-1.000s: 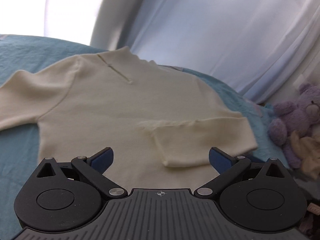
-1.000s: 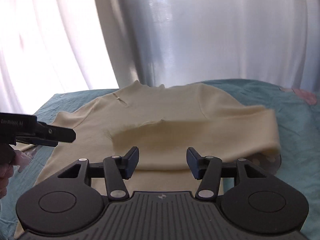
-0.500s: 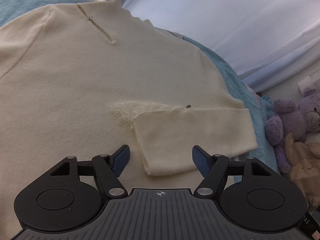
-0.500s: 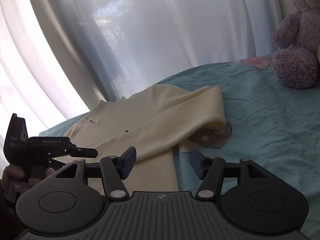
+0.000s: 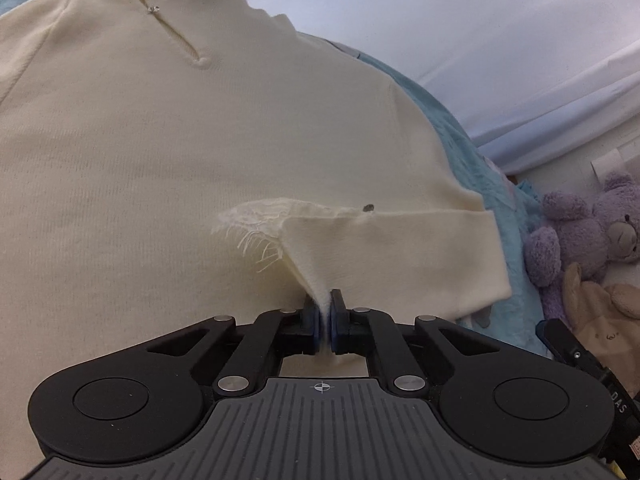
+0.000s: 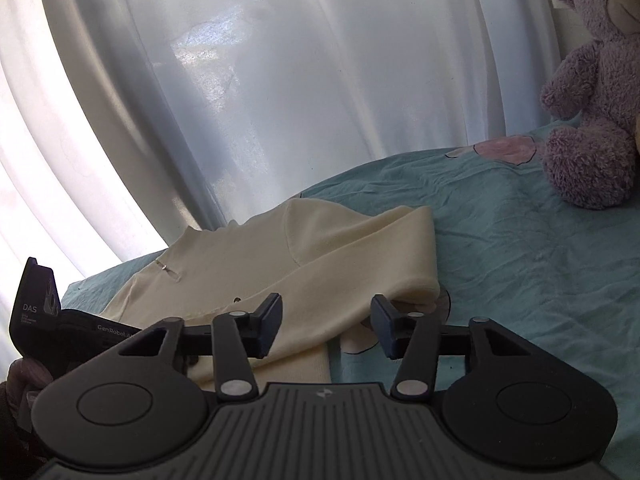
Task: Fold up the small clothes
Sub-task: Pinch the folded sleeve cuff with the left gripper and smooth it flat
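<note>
A cream knit sweater [image 5: 160, 160] lies flat on the bed, its right sleeve [image 5: 392, 248] folded across the body. My left gripper [image 5: 325, 320] is shut on the frayed cuff end of that sleeve, and the cloth is pinched up between the blue pads. In the right wrist view the sweater [image 6: 248, 272] lies ahead to the left, its folded sleeve [image 6: 360, 264] running towards me. My right gripper [image 6: 326, 328] hovers over the sweater's right edge. Its jaws are closing and stand apart, pressing on nothing. The left gripper's body [image 6: 60, 328] and a hand [image 6: 24, 376] show at the far left.
A teal bed sheet [image 6: 520, 260] covers the bed. A purple teddy bear [image 6: 592, 120] sits at the right, with a beige plush toy [image 5: 600, 312] beside it. White curtains [image 6: 280, 80] hang behind the bed.
My left gripper came down onto the sleeve's cuff and shut on it. The right wrist view swung right along the sweater's edge, and its jaws have narrowed a little.
</note>
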Tool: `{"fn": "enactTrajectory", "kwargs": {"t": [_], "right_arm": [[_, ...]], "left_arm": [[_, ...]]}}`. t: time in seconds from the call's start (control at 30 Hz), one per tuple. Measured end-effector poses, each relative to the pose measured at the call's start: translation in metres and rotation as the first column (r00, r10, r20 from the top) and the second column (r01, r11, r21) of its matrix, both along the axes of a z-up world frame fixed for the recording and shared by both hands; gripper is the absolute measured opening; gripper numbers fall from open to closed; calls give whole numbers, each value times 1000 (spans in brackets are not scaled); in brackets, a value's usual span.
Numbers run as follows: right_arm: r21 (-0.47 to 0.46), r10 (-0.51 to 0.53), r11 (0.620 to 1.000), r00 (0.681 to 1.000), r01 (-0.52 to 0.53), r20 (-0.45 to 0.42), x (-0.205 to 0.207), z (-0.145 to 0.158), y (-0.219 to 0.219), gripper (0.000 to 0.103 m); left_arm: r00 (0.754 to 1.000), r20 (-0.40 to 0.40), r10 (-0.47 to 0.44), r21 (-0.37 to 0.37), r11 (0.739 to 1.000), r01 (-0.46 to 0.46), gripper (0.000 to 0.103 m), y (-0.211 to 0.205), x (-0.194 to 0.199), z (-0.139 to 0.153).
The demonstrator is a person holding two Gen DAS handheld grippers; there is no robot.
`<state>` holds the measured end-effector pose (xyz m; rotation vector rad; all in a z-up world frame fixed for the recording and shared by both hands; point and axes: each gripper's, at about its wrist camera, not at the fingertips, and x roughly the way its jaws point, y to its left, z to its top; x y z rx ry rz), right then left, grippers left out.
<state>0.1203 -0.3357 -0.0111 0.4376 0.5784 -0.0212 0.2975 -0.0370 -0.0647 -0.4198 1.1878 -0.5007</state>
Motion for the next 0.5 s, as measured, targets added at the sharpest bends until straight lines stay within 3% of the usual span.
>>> {"fn": "enactTrajectory", "kwargs": {"t": [0.13,0.23,0.33,0.5], "right_arm": [[37,-5,999,999,6,-42,16,-10,-2,37],[41,2,999,998,1,-60,23,-16,0,37],[69,10,998,997,-6,-70,32,-21,1,37],[132,34,991,995,-21,-92,54,-32,-1,37]], "left_arm": [[992,125,10,25,1000,-14,6,9,3,34],[973,227,40,49,997,-53,6,27,9,62],[951,305,57,150,983,-107,6,46,18,73],[964,252,88,325,930,-170,6,77,37,42]]}}
